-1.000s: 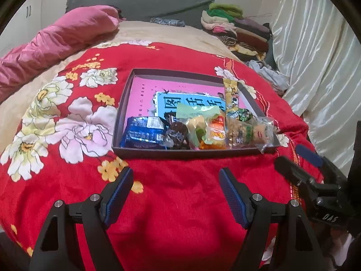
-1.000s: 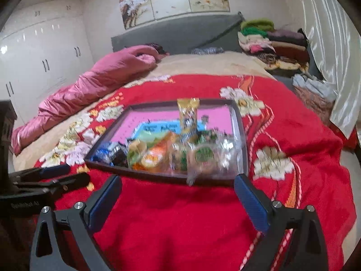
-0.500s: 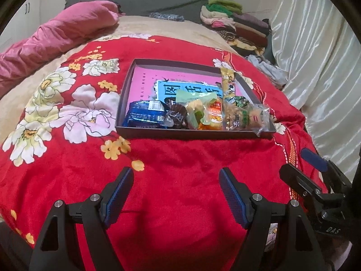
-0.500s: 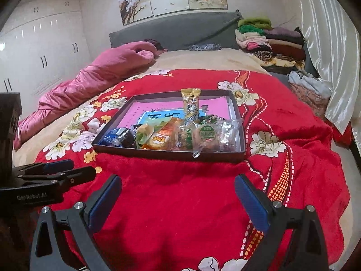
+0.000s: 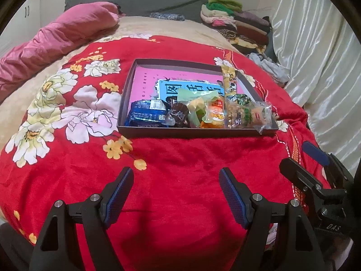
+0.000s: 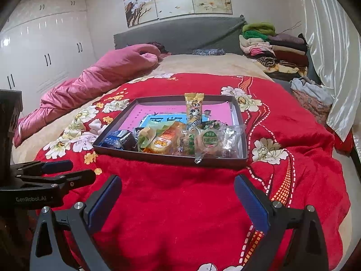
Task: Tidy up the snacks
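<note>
Left gripper (image 5: 176,180) angled down toward the red floral blanket (image 5: 180,180), jaws spread wide, blue pads bare, nothing between them; it hovers short of the tray (image 5: 191,133), which lies ahead and slightly to its right. Right gripper (image 6: 178,188) pitched down more shallowly, jaws likewise wide apart and empty, the tray straight ahead of its fingers and clear of them. Each gripper shows in the other's view: the right one at the left wrist view's lower right edge, the left one at the right wrist view's lower left, so the two sit side by side, both on the near side of the tray. Tray: shallow dark rectangular box with a pink liner, long axis running across in front of both tools, near wall facing them. Snacks crowd along that near wall in a row parallel to the long axis: blue packet (image 5: 146,113) at the left end, dark wrapped piece (image 5: 178,115) next, green-and-orange bag (image 5: 207,110) in the middle, clear-wrapped pastry with green label (image 6: 208,141) at the right end, its wrapper tail hanging over the near wall. One yellow stick packet (image 6: 194,110) runs crosswise to the row, long axis pointing away from the grippers toward the far wall, far end raised. Far half of tray holds no snacks, only printed liner. No hands visible in either view.
</note>
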A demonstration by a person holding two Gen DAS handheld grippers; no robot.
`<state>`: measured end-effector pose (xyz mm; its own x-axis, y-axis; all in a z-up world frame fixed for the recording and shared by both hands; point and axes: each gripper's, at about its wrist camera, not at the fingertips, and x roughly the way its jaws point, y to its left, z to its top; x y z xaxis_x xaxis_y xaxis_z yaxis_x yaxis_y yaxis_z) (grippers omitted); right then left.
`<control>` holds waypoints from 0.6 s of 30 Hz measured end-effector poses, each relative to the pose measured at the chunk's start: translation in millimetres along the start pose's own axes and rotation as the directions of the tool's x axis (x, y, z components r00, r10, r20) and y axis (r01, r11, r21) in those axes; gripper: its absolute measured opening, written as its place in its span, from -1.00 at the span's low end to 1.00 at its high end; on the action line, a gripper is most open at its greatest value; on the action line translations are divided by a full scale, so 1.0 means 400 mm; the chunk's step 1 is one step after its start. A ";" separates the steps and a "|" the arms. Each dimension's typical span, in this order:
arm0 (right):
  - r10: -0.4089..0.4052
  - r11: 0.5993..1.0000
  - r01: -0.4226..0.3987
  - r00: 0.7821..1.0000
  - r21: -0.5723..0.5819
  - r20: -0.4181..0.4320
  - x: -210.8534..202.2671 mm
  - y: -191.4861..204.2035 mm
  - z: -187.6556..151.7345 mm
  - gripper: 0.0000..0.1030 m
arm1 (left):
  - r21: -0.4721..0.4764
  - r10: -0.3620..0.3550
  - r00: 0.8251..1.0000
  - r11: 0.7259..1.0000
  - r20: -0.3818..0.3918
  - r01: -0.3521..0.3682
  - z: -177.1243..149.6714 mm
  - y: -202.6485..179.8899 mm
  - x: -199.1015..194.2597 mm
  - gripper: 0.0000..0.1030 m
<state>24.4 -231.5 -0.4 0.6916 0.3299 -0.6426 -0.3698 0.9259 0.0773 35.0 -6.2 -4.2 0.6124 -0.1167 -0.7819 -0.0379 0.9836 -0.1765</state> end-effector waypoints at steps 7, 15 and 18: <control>-0.002 1.000 0.002 1.000 0.005 -0.002 0.004 -0.005 0.000 0.96 | 0.016 0.012 1.000 1.000 0.001 -0.012 0.001 -0.008 0.001 0.54; 0.001 1.000 -0.001 1.000 0.007 -0.005 0.005 -0.004 0.000 0.96 | 0.013 0.019 1.000 1.000 0.002 -0.019 0.001 -0.007 0.001 0.54; 0.000 1.000 0.000 1.000 0.008 -0.005 0.006 -0.008 0.000 0.96 | 0.010 0.021 1.000 1.000 0.000 -0.021 0.000 -0.006 0.001 0.54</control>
<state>27.2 -233.7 -2.4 0.6884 0.3285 -0.6467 -0.3642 0.9276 0.0834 35.3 -8.8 -4.3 0.6112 -0.0962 -0.7856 -0.0424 0.9872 -0.1539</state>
